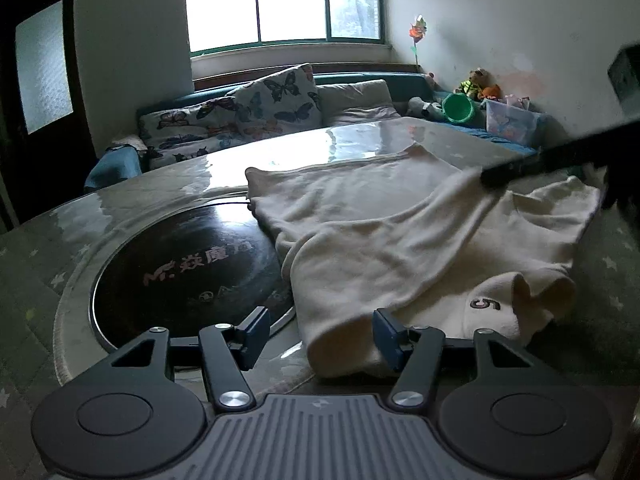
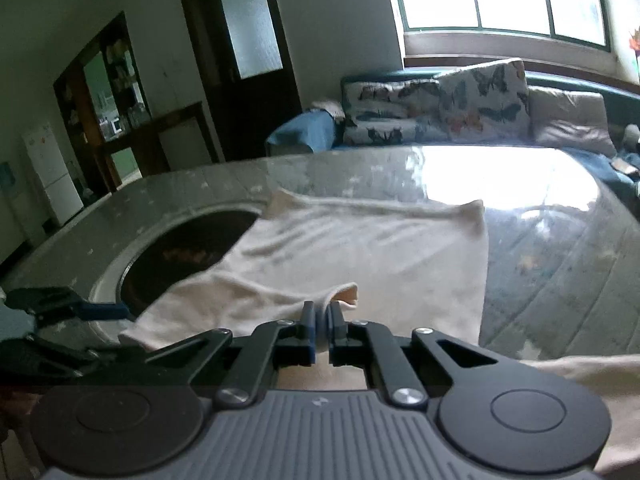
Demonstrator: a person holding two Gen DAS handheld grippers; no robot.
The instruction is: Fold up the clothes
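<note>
**Cream garment spread on the glossy counter, one edge pinched**

The cream garment (image 1: 400, 232) is a soft, matte knit, rumpled into shallow folds, with a small embroidered "5" near one hem. It lies across the right half of the counter (image 1: 280, 148), whose top is a slick, reflective sheet that mirrors the window, over a grey cloth dotted with pale stars. Part of the fabric drapes over the rim of a round, dark glass hob (image 1: 180, 264) set into the counter and ringed in bright metal.

The right gripper (image 2: 323, 322) has its jaws clenched on a bunched fold of the garment's near edge, the cloth squeezed thin between the blue pads. The left gripper (image 1: 320, 340) stands released, its jaws apart; a rolled corner of the garment lies between them, against the right-hand pad, with the other pad clear of it over the hob's rim.

The far half of the counter is bare and shiny up to its edge. Beyond that edge sits a sofa with butterfly-print cushions (image 1: 276, 100).
</note>
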